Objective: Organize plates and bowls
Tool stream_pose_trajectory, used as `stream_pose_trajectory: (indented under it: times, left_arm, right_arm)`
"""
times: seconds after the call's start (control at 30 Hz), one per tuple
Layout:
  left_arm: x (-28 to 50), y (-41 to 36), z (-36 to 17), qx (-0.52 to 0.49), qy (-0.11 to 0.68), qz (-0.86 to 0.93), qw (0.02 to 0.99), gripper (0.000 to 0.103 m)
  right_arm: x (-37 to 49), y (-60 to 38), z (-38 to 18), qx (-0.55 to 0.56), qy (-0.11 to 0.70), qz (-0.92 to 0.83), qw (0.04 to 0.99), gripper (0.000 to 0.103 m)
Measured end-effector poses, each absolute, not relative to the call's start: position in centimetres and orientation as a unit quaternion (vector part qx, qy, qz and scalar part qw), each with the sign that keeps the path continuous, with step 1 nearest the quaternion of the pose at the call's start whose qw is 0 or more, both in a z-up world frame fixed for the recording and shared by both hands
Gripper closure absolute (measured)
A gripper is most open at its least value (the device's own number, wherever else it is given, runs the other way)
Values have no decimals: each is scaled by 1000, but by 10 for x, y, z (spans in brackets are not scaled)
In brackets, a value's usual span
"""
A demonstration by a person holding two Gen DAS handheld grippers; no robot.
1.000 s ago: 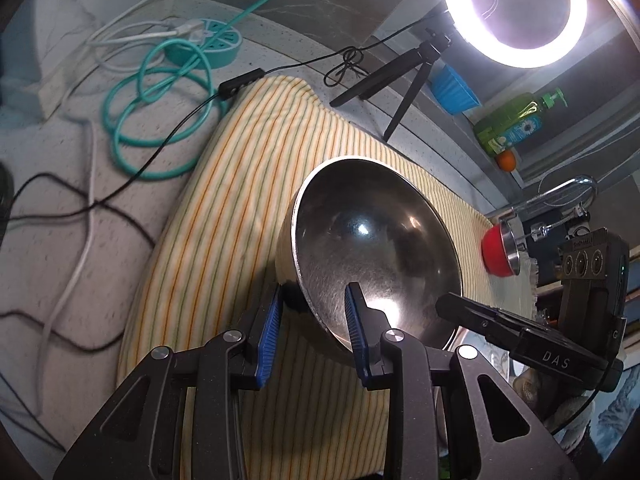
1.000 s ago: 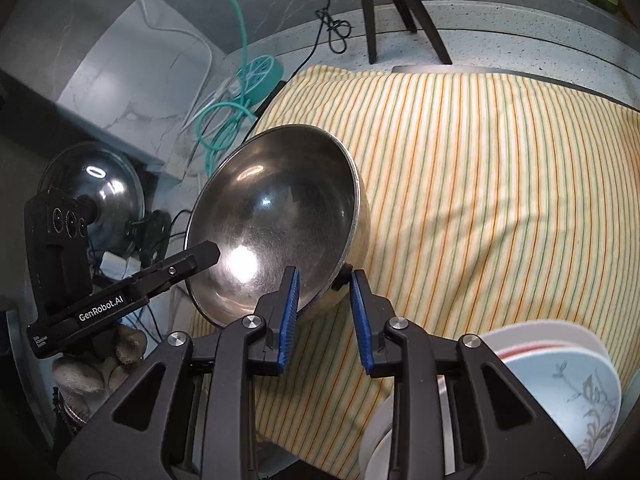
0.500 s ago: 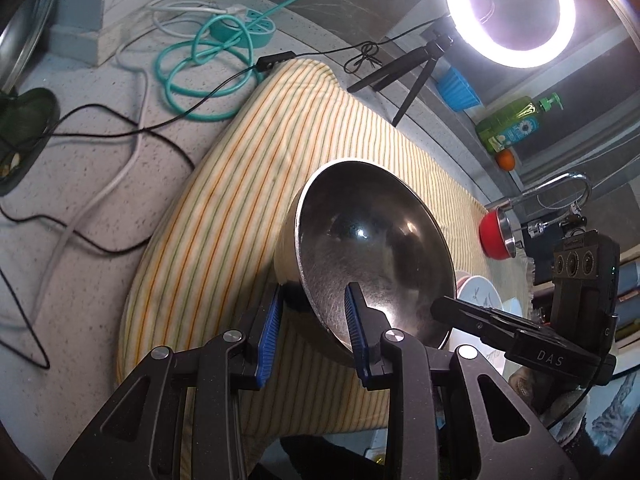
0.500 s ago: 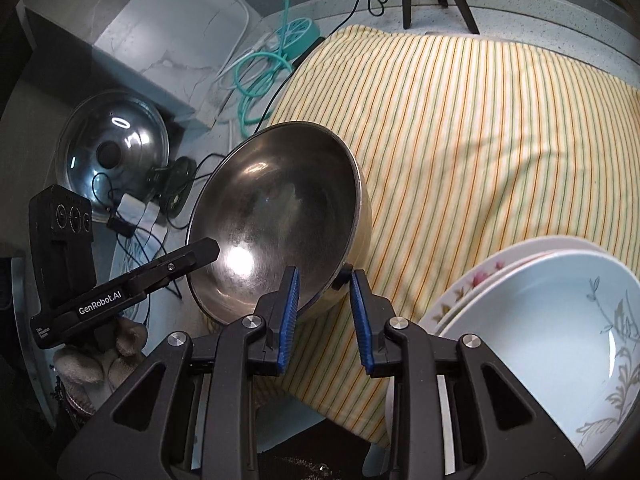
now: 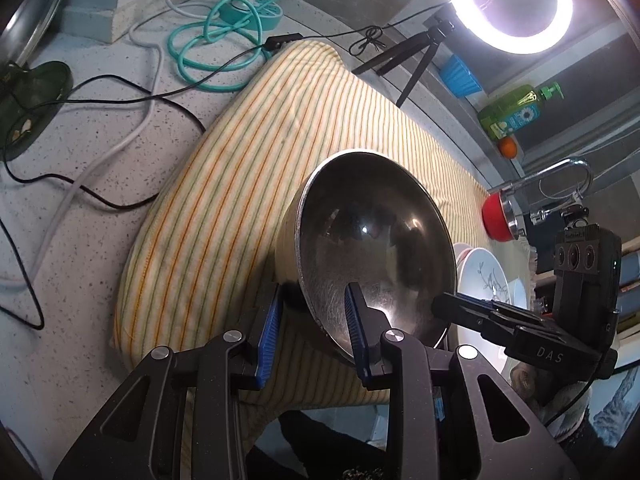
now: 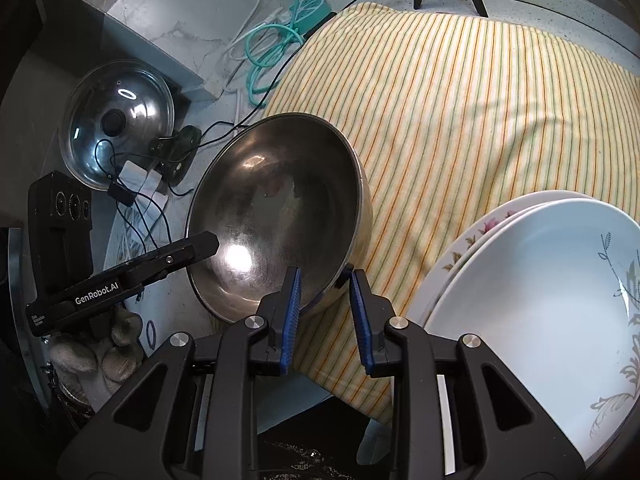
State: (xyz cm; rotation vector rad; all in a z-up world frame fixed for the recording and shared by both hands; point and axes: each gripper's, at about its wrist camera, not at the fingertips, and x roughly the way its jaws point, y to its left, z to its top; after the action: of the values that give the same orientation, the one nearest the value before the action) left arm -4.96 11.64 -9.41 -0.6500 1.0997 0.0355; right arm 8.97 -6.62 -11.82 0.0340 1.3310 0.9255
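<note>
Steel bowl (image 5: 372, 248) hangs tilted over the striped cloth (image 5: 240, 184) on the counter (image 5: 100, 152), its rim clamped by your left gripper (image 5: 314, 330) and right gripper (image 6: 325, 314), one each side; stacked white plates (image 6: 540, 304) sit just beside it.

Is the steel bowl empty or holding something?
Empty: the steel bowl shows only bare, reflective metal inside in both wrist views.

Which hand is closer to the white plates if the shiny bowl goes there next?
Probably right: the plates lie just beside the right tongs, though both tongs grip the bowl.
</note>
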Motion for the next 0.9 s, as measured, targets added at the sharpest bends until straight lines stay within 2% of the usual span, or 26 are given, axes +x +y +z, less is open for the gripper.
stream_pose_trajectory:
  times: [0.27, 0.3, 0.37, 0.43, 0.5, 0.67, 0.77, 0.9]
  left_arm:
    - [-51, 116, -85, -292, 512, 20, 807, 74]
    - [-51, 115, -83, -288, 511, 22, 809, 72]
    - [-51, 116, -79, -284, 510, 24, 812, 71]
    - [-51, 116, -76, -280, 509, 28, 813, 69]
    - [-51, 117, -71, -277, 506, 34, 816, 66]
    - [-49, 114, -58, -269, 492, 36, 827, 66]
    - [-45, 110, -51, -268, 483, 35, 833, 65]
    - [-34, 99, -43, -266, 473, 27, 840, 55]
  right_arm:
    - [86, -70, -116, 13, 587, 419, 693, 76]
    - [85, -71, -114, 12, 584, 418, 695, 76]
    - [86, -74, -111, 18, 580, 418, 699, 72]
    - [88, -80, -107, 30, 579, 417, 700, 57]
    - [90, -86, -103, 42, 574, 413, 706, 50]
    - [94, -100, -88, 49, 552, 408, 725, 50]
    - [97, -112, -79, 53, 536, 404, 739, 43]
    - [101, -134, -70, 58, 521, 394, 755, 42]
